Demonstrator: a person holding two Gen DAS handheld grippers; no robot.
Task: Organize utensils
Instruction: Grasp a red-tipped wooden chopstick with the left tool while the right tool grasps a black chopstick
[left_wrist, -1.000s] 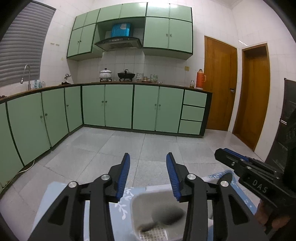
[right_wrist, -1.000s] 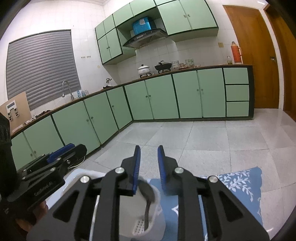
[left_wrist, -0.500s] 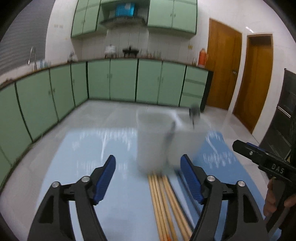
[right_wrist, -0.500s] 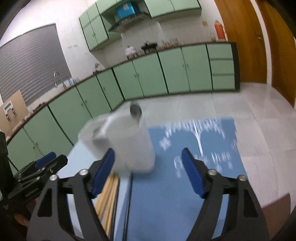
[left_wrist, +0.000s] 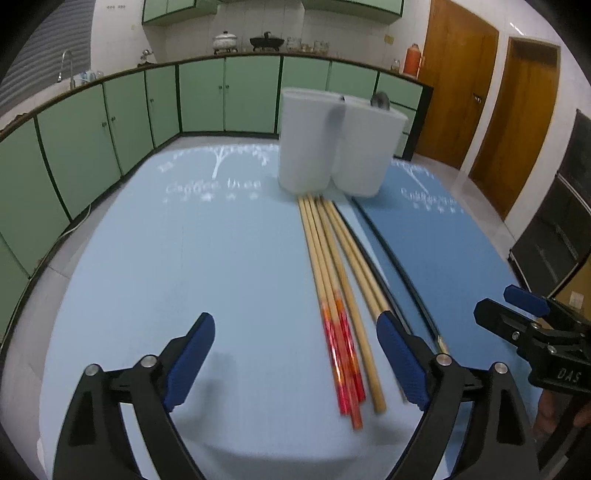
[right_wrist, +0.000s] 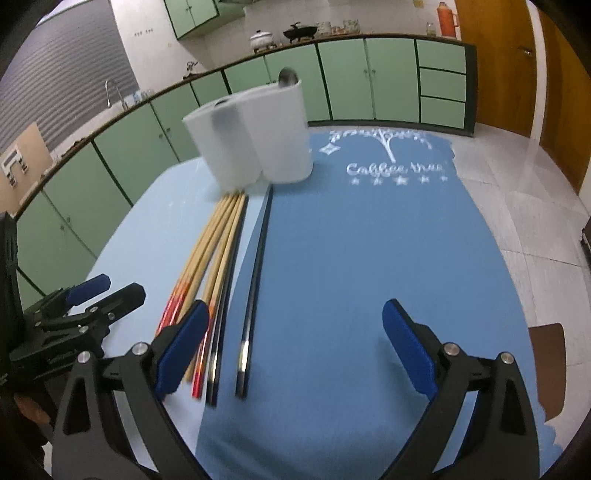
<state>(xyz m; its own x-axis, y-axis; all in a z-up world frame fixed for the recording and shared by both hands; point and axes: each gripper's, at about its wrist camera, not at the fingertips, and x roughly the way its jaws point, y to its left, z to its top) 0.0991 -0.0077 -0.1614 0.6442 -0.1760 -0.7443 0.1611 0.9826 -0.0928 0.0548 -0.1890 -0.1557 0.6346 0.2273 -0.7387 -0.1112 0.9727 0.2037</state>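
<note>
A white two-compartment utensil holder (left_wrist: 334, 142) stands upright at the far side of the table, also in the right wrist view (right_wrist: 255, 136), with a spoon head (right_wrist: 288, 77) showing above its rim. Several wooden chopsticks (left_wrist: 334, 284) with red ends lie in a bundle running from the holder toward me, seen too in the right wrist view (right_wrist: 208, 251). Black chopsticks (right_wrist: 255, 273) lie beside them on the right. My left gripper (left_wrist: 295, 354) is open and empty at the near ends of the wooden chopsticks. My right gripper (right_wrist: 293, 347) is open and empty over the dark blue mat.
A light blue mat (left_wrist: 177, 251) covers the left of the table and a dark blue mat (right_wrist: 369, 251) the right. Green kitchen cabinets (left_wrist: 129, 110) and wooden doors (left_wrist: 458, 74) stand beyond the table. A brown chair seat (right_wrist: 546, 362) is at the right edge.
Both grippers pulled back from above the holder and tipped down toward the table. Both jaws opened wide. The chopsticks came into view.
</note>
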